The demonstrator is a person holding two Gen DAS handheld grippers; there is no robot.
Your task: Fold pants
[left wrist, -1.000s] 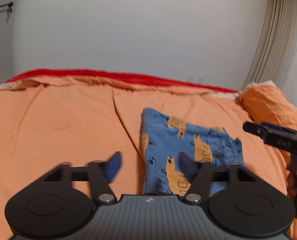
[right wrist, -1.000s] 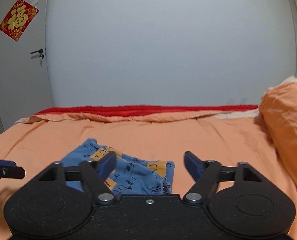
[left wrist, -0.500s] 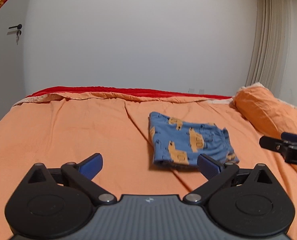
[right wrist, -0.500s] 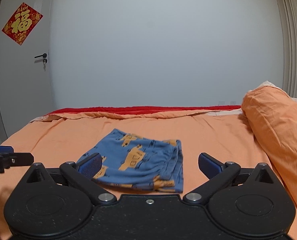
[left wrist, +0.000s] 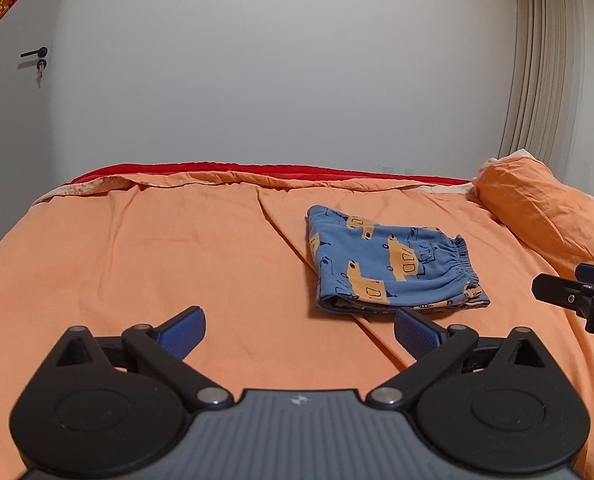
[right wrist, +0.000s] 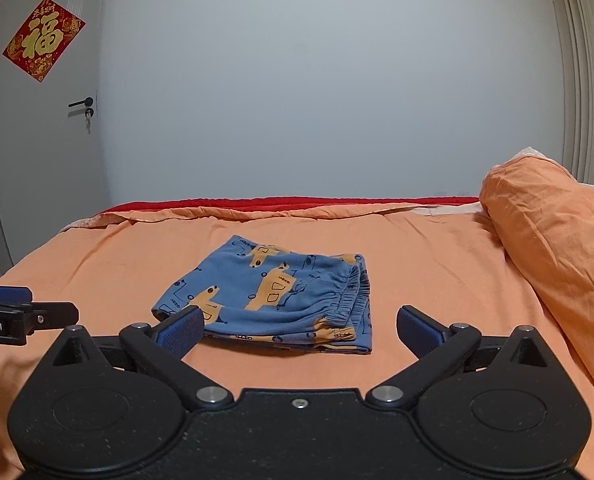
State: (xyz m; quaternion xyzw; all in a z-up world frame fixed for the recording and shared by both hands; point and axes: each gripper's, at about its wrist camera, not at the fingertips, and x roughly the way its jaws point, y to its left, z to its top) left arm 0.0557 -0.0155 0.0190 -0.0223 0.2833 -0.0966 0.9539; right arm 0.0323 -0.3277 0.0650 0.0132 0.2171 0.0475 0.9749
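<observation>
Blue pants with orange vehicle prints (left wrist: pixel 393 268) (right wrist: pixel 273 292) lie folded into a small flat stack on the orange bedspread (left wrist: pixel 157 264) (right wrist: pixel 437 264), elastic waistband on the right. My left gripper (left wrist: pixel 299 334) is open, held back from the stack's near left corner, nothing between its blue pads. My right gripper (right wrist: pixel 299 330) is open too, just short of the stack's near edge and empty. Each gripper's tip shows at the edge of the other's view.
An orange pillow (left wrist: pixel 537 216) (right wrist: pixel 557 248) lies at the bed's right side. A red blanket edge (right wrist: pixel 297 203) runs along the far side against the grey wall. A door (right wrist: pixel 45 152) with a red paper decoration stands at the left; curtains (left wrist: pixel 545 80) hang at the right.
Both grippers have opened wider and pulled back from the folded pants, which now lie free and farther ahead in both views.
</observation>
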